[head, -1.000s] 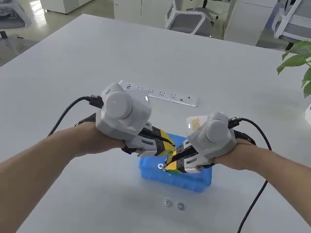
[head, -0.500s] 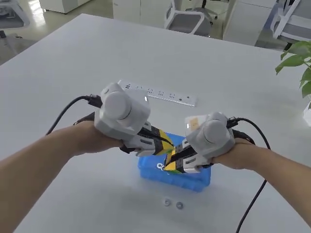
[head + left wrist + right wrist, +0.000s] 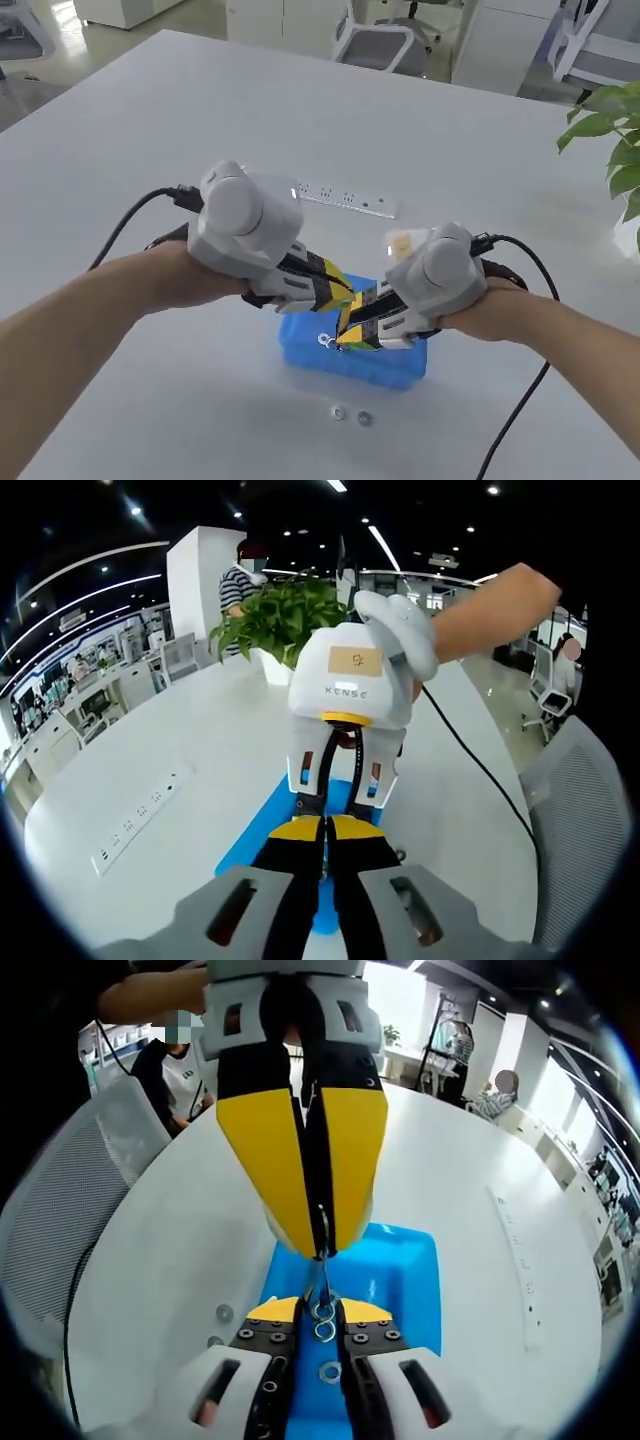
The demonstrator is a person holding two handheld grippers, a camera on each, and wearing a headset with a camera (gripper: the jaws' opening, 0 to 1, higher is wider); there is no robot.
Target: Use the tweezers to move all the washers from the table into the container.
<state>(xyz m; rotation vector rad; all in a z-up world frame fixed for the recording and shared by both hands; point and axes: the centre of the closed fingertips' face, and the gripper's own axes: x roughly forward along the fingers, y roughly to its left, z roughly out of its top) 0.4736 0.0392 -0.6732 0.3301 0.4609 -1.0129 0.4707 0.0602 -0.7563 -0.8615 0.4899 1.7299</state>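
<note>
My left gripper (image 3: pixel 335 292) (image 3: pixel 320 1235) is shut on thin metal tweezers (image 3: pixel 322 1260), which point down over the blue container (image 3: pixel 392 366) (image 3: pixel 405 1270). My right gripper (image 3: pixel 350 338) (image 3: pixel 321 1312) faces it, its jaws closed in on the tweezers' lower end. A washer (image 3: pixel 322 1311) (image 3: pixel 325 341) hangs at the tweezers' tip, just above the container. Another washer (image 3: pixel 330 1370) lies inside the container. Two washers (image 3: pixel 338 412) (image 3: pixel 364 418) rest on the table in front of the container, also seen as washers (image 3: pixel 225 1313) beside it.
A white power strip (image 3: pixel 345 198) lies behind the container. A green plant (image 3: pixel 605 130) stands at the table's right edge. Office chairs (image 3: pixel 375 40) and people stand beyond the table. Black cables (image 3: pixel 515 420) trail from both grippers.
The view has drifted a little. Both grippers stay over the container with the tweezers and washer between them; the two washers on the table have not moved.
</note>
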